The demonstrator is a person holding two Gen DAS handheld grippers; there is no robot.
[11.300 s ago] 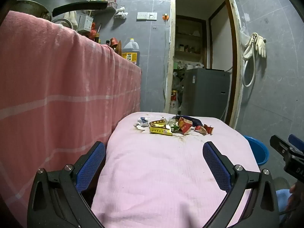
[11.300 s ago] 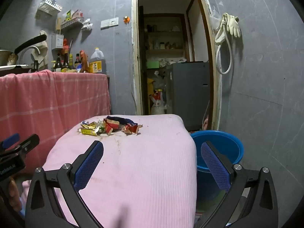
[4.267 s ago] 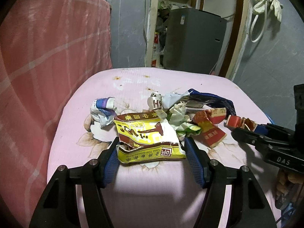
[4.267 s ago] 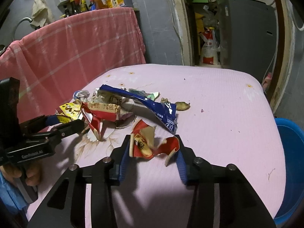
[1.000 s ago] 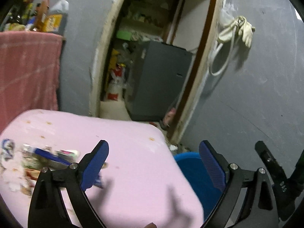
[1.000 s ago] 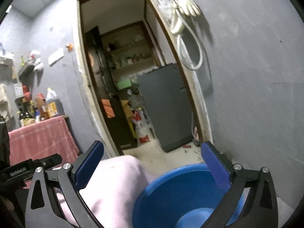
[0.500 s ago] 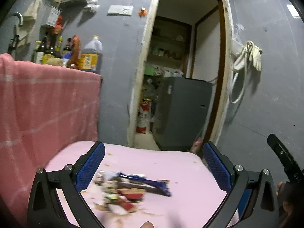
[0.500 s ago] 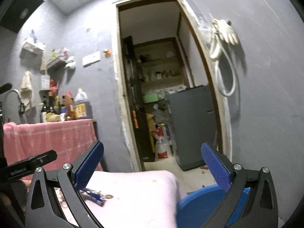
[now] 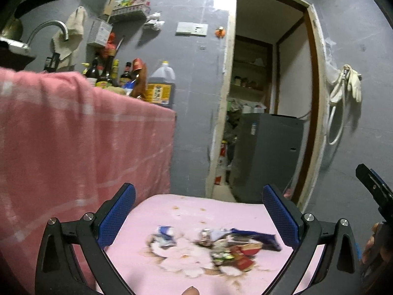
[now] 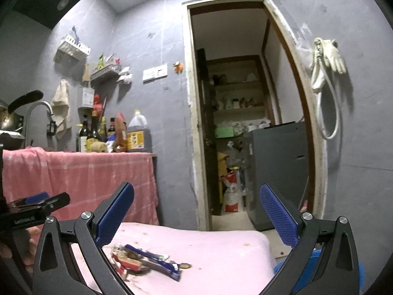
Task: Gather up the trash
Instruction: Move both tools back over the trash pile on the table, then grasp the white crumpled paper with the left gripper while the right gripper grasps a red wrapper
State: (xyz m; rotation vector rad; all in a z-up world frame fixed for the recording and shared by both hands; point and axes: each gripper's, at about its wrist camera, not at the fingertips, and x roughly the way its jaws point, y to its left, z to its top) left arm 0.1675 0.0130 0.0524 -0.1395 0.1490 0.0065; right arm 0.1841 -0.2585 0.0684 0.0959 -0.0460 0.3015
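A pile of crumpled wrappers point(image 9: 221, 248), with a dark blue one point(image 9: 255, 236) on its right, lies on the pink-covered table point(image 9: 137, 245). My left gripper point(image 9: 197, 209) hovers open in front of the pile, nothing between its blue pads. In the right wrist view the same pile point(image 10: 145, 263) sits low and left on the table point(image 10: 221, 248). My right gripper point(image 10: 196, 209) is open and empty, raised above the table and pointing level at the doorway. Each gripper shows in the other's view: the right one point(image 9: 375, 191) at the right edge, the left one point(image 10: 36, 206) at the left edge.
A blue basin point(image 10: 361, 272) stands on the floor right of the table. A counter draped in pink cloth point(image 9: 73, 147) with bottles point(image 9: 159, 86) rises on the left. Behind the table a doorway holds a grey cabinet point(image 9: 267, 152). Gloves and a hose point(image 9: 348, 86) hang on the right wall.
Both views have swung left, away from the blue basin and back toward the wrapper pile on the table. Both grippers stay open and empty.
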